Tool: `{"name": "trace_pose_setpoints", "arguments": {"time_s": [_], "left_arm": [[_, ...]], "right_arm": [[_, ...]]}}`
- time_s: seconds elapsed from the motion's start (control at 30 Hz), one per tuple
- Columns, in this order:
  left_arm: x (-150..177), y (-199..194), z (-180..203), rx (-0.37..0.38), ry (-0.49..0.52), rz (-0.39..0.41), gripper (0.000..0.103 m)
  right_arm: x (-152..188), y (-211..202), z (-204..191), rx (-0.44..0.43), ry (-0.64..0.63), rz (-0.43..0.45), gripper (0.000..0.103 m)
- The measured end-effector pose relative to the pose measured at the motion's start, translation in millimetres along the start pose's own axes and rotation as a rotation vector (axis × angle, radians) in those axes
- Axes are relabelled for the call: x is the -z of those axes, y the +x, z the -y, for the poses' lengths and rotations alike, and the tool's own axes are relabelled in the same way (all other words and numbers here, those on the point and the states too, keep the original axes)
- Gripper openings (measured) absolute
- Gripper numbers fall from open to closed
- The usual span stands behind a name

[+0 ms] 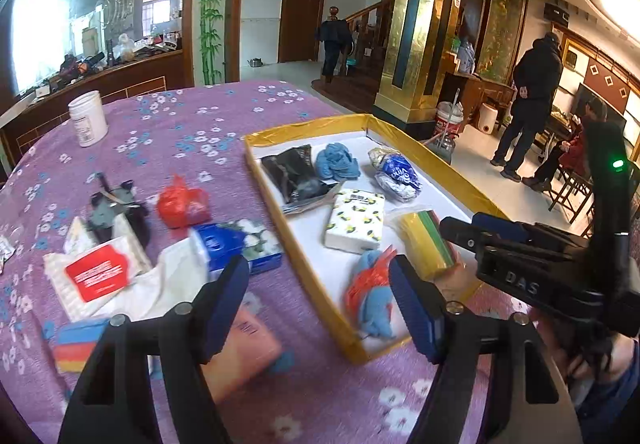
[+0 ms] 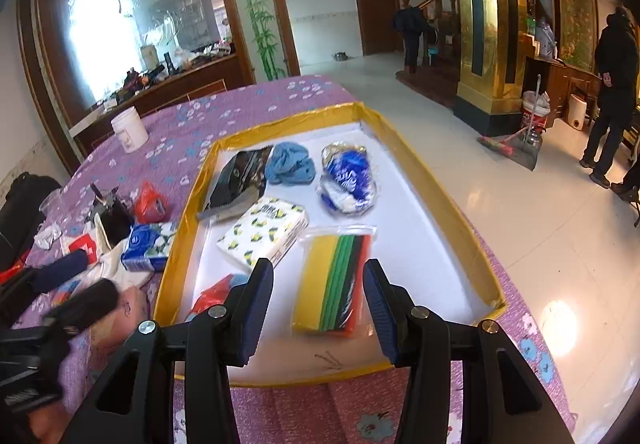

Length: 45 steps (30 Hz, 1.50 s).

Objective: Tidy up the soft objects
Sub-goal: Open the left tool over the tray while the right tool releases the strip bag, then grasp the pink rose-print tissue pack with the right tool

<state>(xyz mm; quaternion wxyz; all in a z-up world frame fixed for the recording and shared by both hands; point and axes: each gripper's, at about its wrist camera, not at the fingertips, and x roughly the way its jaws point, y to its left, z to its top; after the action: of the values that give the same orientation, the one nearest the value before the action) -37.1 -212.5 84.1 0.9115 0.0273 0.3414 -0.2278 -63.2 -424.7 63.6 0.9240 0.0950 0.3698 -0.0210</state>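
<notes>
Blue-and-red bundle (image 1: 370, 294) lay in the tray's (image 1: 308, 264) near corner, between my left gripper's (image 1: 320, 300) spread, empty fingers. Right gripper (image 2: 318, 308) hung open over the sponge pack (image 2: 334, 282). Best lift clear, then fetch the pink pack (image 1: 244, 352).

The tablecloth (image 1: 192, 115) is purple with small white and blue flowers. On it the tray (image 2: 436, 183) has a white floor and shiny gold-yellow walls. Inside, at 12 o'clock, lies a light blue cloth (image 2: 290, 163); at 11 o'clock a black packet (image 2: 240, 179); at 1 o'clock a blue and white wrapper (image 2: 350, 175). The tissue pack (image 2: 264, 232) at the centre is white with yellow lemons and green leaves. At 6 o'clock the sponge stack (image 2: 332, 284) runs yellow, green, black, red. Outside, a red bag (image 1: 182, 203) and a white jar (image 1: 88, 117).
</notes>
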Motion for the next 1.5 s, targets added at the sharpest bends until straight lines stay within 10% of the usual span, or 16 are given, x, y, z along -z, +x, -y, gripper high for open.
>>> {"name": "trace_pose_setpoints", "arguments": {"time_s": [0.57,0.97,1.5], "left_arm": [[31,-66,-111,-0.186,-0.164,0.067,0.074],[62,-77,-181,-0.248,-0.334,0.019,0.074],[80,-74,-209,-0.239,-0.433,-0.039,0.081]], "right_arm": [[15,-27,-53,-0.077,-0.197,0.148,0.05],[37,-10,-126,-0.405,-0.306,-0.103,0.062],[31,65,-192,-0.333,-0.399,-0.267,0.066]]}}
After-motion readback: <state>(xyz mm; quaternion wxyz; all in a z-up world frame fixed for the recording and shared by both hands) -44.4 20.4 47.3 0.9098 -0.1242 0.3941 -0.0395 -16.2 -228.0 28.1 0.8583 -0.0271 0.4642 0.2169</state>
